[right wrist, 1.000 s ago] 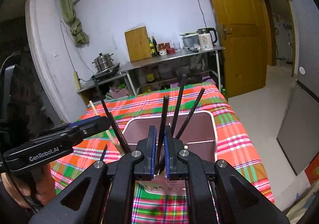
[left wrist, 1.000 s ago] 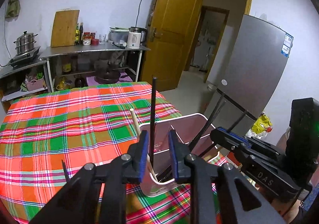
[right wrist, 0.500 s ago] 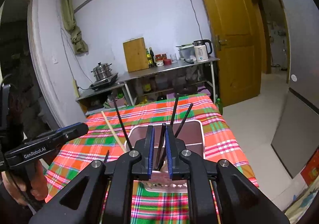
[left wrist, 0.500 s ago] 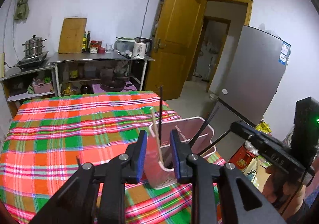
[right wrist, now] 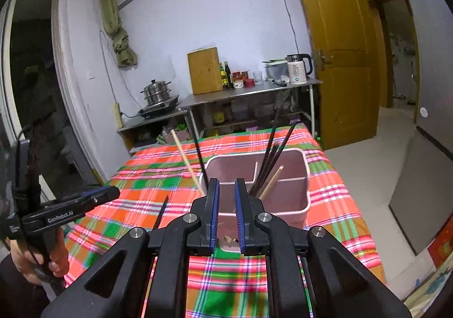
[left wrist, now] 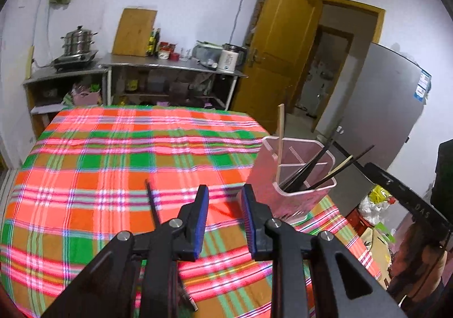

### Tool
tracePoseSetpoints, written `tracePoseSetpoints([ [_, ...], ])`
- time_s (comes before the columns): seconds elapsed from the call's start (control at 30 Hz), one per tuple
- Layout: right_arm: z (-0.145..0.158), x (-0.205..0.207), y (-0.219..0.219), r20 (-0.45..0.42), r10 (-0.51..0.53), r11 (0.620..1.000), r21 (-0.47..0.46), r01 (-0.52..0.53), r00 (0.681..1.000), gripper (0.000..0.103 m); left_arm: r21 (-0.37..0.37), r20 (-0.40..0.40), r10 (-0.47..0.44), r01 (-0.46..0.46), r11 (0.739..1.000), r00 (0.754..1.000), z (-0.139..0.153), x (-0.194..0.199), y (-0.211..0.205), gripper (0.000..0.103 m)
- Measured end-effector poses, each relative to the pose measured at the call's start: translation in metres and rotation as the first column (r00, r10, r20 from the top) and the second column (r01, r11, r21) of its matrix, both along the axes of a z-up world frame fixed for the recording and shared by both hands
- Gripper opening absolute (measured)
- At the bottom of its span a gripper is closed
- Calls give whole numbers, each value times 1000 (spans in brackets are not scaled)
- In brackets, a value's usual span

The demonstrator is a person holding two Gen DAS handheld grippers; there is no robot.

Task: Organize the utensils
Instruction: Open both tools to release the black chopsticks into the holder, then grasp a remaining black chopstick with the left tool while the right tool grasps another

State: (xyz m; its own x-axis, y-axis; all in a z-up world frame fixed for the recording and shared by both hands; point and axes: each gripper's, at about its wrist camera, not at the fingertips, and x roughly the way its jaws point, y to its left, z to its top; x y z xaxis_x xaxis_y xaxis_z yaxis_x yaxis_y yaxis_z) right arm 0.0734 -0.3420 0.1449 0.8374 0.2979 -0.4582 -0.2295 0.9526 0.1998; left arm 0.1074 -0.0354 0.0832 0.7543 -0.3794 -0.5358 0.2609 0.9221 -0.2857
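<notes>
One loose chopstick left, just beside the left claw

One loose black chopstick [left wrist: 152, 202] lies flat on the tabletop [left wrist: 99, 176], outside the pink holder [left wrist: 294, 187]. Its long axis runs away from the camera, nearly in line with the left claw's fingers, far tip leaning slightly left. It sits just left of the left claw [left wrist: 225, 219], near end hidden under the claw body. The holder stands upright to the right of that claw, near the tabletop's right edge, with black chopsticks [left wrist: 308, 169] and a few pale wooden ones leaning in its compartments.

Left claw: pads apart, nothing between them, only cloth showing through the gap. Right claw [right wrist: 226, 213]: pads apart too and empty, pointed straight at the holder's near wall.

Judgement: the left hand is nearer the stray stick; the next pick needs a shift left and a drop to the cloth.

View differences: the right wrist view shows the holder's dividers head-on and the left claw side-on above the stray stick, with the hand gripping it. The left wrist view alone shows the stick's line against the claw
</notes>
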Motion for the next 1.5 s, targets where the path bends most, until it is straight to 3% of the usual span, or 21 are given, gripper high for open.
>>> tracePoseSetpoints([
  [0.5,-44,6,47,-107,106,994,-13,-108,989,11,22,-111,92,-90,996,990,-57,-8,37,25],
  [1.03,-90,25,84,-210,185,981,-25,-194,960,11,66,-225,114,-102,993,968,-111,33,36,25],
  [1.37,-108,39,104,-256,221,971,-35,-238,941,11,101,-266,124,-100,990,956,-133,54,30,25],
  [1.5,-113,43,110,-270,225,969,-39,-244,936,11,130,-244,137,-107,986,960,-133,55,27,25],
])
